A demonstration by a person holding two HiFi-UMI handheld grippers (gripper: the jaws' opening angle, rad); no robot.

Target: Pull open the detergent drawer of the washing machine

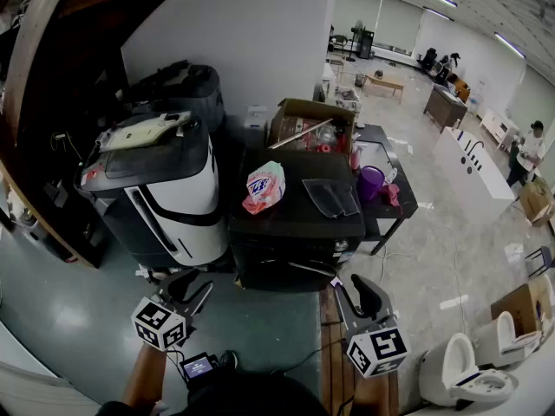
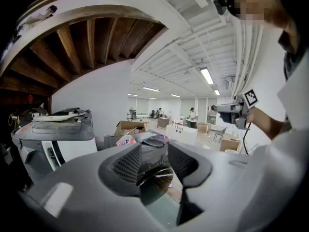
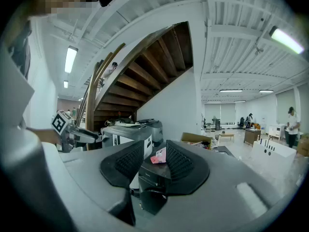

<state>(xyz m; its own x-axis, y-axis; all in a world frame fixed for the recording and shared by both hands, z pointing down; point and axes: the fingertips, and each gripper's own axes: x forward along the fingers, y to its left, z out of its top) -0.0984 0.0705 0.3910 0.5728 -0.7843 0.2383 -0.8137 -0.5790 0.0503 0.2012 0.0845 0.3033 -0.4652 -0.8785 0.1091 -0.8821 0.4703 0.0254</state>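
The black front-loading washing machine [image 1: 290,263] stands in front of me, with a pink detergent bag [image 1: 264,187] on its top. Its dark front is too dim to pick out the drawer. My left gripper [image 1: 198,286] hovers short of the machine's lower left corner, and my right gripper [image 1: 351,291] short of its lower right corner. Neither touches it. In the left gripper view the left gripper [image 2: 154,161] has its jaws drawn close with only a narrow slit, nothing in it. The right gripper [image 3: 154,161] looks the same, with the machine [image 3: 149,178] seen beyond.
A white and black appliance [image 1: 173,198] stands just left of the washer. Behind are an open cardboard box [image 1: 312,128] and a black side table [image 1: 395,206] with a purple cup [image 1: 371,182]. A white toilet [image 1: 460,371] sits at the lower right. A person [image 1: 531,141] stands far back.
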